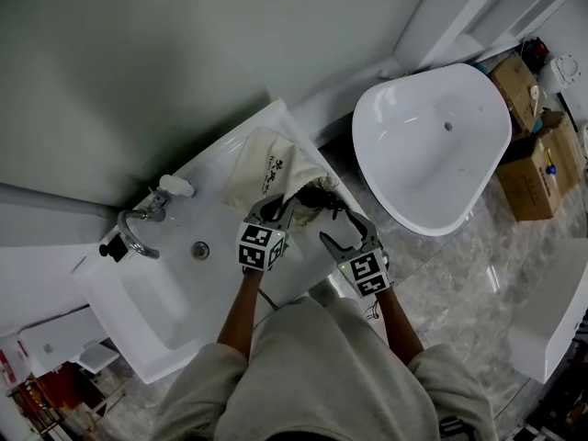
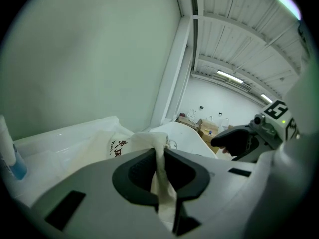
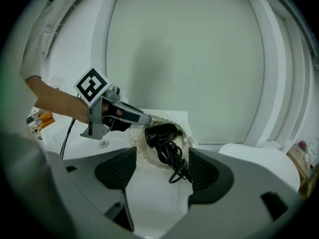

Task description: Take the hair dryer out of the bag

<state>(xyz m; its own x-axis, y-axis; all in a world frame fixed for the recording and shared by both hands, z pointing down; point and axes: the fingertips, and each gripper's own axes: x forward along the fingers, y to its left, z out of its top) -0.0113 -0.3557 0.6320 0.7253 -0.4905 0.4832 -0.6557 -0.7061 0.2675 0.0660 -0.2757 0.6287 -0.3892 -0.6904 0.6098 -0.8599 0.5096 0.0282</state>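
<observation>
Only in its own view was the left gripper (image 2: 159,154) seen pinching the bag (image 2: 130,142). The fingers of the right gripper (image 3: 162,154) were spread, hair dryer (image 3: 160,132) ahead.

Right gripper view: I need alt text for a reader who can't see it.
The right gripper has its jaws wide open, aimed at a black hair dryer whose coiled cord lies with it in the open mouth of a cream bag on a white counter. At the left, the left gripper pinches the bag's rim.
</observation>
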